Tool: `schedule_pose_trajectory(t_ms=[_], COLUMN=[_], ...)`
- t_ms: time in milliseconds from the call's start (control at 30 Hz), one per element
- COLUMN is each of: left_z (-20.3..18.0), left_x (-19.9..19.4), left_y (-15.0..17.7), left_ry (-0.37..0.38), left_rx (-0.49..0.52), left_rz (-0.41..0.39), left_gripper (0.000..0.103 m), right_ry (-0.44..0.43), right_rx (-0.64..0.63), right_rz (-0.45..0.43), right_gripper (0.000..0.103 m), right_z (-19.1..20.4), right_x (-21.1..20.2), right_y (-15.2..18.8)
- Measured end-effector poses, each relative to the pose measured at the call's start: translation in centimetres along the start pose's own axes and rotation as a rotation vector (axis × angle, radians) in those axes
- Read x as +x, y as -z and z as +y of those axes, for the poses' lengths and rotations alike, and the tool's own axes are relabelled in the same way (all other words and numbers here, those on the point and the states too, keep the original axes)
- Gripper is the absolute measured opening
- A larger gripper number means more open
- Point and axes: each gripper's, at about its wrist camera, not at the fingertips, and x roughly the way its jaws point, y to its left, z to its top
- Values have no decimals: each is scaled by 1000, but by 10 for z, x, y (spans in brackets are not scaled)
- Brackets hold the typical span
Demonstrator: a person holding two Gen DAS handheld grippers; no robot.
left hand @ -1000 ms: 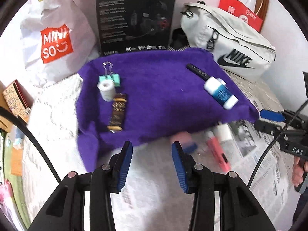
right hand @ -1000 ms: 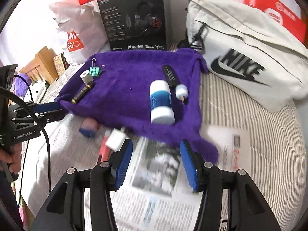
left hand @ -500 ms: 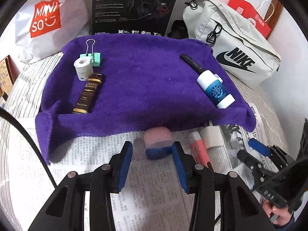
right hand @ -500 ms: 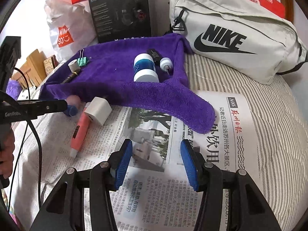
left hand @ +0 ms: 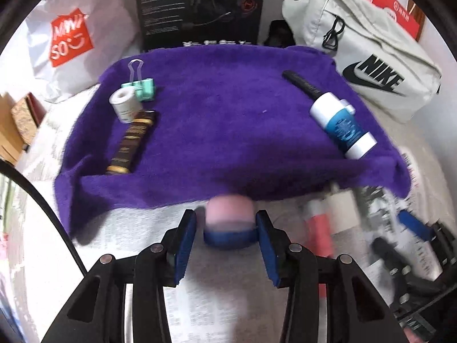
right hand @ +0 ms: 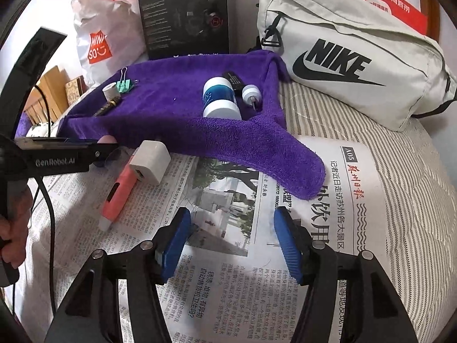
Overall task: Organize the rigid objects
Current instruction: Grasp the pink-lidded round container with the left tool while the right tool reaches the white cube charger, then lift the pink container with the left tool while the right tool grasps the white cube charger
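A pink and blue eraser (left hand: 230, 220) lies on the newspaper just in front of the purple towel (left hand: 228, 131). My left gripper (left hand: 227, 228) is open, its fingers on either side of the eraser. The towel holds a blue and white bottle (left hand: 341, 125), a black pen (left hand: 302, 84), a brown tube (left hand: 132, 143), a white tape roll (left hand: 124, 105) and a green binder clip (left hand: 141, 88). A white charger cube (right hand: 150, 161) and a pink marker (right hand: 118, 194) lie on the newspaper. My right gripper (right hand: 231, 240) is open and empty over the newspaper.
A grey Nike bag (right hand: 357, 57) lies at the back right. A black headset box (right hand: 185, 17) and a white Miniso bag (right hand: 100, 45) stand behind the towel. The newspaper (right hand: 228, 257) covers a striped bedspread (right hand: 414, 200).
My left gripper has moved forward so the eraser now sits between its fingers. My right gripper has drawn back and lower over the newspaper.
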Motion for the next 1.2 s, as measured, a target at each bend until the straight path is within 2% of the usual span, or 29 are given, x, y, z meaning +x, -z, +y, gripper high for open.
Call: schedule_pose_trajectory(t_ms=[67, 167, 467, 500, 533, 733, 967, 1200], left_z=[5, 5, 2, 1, 0, -7, -5, 1], left_x=[-2, -1, -2, -3, -3, -3, 0, -6], left_y=[4, 4, 7, 7, 8, 8, 8, 15], left_ry=[-3, -8, 16, 17, 30, 17, 46, 67], left_rx=[-10, 25, 65, 73, 80, 108, 109, 143], left_rz=[3, 20, -36, -40, -41, -53, -101, -91], left_gripper=[41, 42, 41, 40, 35, 36, 36, 35], right_ry=[5, 13, 9, 8, 6, 9, 13, 13], right_rx=[-8, -16, -15, -14, -13, -17, -22, -22], right_rz=[3, 5, 4, 4, 4, 5, 6, 6], right_gripper=[63, 63, 64, 64, 64, 64, 64, 64], right_z=[2, 4, 4, 4, 4, 4, 5, 5], right_x=[0, 1, 1, 1, 1, 1, 2, 2], right_y=[0, 0, 1, 1, 1, 1, 1, 0])
